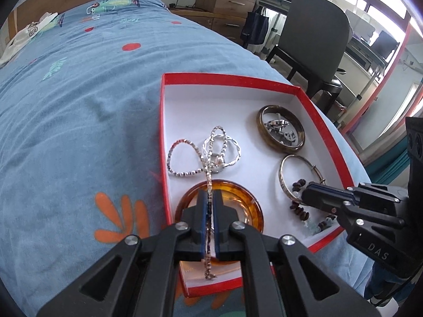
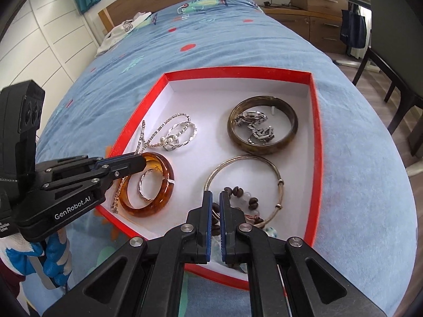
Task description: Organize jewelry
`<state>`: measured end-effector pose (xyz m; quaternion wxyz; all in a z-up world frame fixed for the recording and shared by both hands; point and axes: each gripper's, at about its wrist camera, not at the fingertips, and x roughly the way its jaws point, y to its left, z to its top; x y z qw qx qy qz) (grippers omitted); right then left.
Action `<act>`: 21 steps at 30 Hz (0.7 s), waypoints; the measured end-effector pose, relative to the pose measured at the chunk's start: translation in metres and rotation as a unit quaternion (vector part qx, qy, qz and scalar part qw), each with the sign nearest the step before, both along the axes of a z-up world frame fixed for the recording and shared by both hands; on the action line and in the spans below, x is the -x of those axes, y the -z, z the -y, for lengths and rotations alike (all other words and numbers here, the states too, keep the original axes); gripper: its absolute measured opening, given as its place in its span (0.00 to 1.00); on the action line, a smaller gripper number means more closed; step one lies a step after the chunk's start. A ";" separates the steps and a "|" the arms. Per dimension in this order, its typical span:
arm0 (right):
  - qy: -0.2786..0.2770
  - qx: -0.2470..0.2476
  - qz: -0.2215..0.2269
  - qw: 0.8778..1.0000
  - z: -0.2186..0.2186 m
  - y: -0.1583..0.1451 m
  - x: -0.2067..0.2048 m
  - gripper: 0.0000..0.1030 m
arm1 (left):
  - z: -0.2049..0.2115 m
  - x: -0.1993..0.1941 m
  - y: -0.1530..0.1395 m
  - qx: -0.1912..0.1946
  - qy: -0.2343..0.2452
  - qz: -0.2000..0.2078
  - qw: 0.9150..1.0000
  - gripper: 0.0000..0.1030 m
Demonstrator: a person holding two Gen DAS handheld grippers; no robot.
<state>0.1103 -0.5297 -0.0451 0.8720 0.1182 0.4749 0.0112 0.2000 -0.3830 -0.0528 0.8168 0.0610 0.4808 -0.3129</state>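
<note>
A red box (image 2: 316, 142) with a white inside lies on a bed (image 1: 79, 111) under a blue patterned cover; the jewelry is spread over the box floor. The left hand-held gripper (image 1: 210, 195) has its jaws closed down to a narrow slot on a silver chain (image 1: 208, 174); the chain runs from a loose tangle of loops further in, passes between the blue pads, and hangs out below them over the near wall of the box. That gripper sits just above an amber bangle (image 2: 161, 185), which has a small silver ring (image 2: 145, 187) lying inside it. Beside the chain tangle lies a beaded silver bracelet (image 1: 182, 158).

The right hand-held gripper (image 2: 216, 198) is nearly closed, with a thin gap between its pads; its tips are down among a string of dark brown beads (image 2: 238, 192) and touch the near edge of a thin silver bangle (image 2: 246, 163); whether it actually pinches either one, I cannot tell. Toward the far right corner lies a dark olive bangle (image 2: 264, 129) with metal clips (image 2: 253, 126) piled inside it.

A white garment (image 2: 124, 31) lies near the headboard; a dark chair (image 1: 314, 29) stands beside the bed.
</note>
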 end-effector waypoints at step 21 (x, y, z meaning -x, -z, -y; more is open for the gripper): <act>0.062 -0.013 0.072 0.995 -0.022 -0.066 0.059 0.47 | -0.038 0.059 -0.070 0.020 -0.026 0.049 0.998 0.41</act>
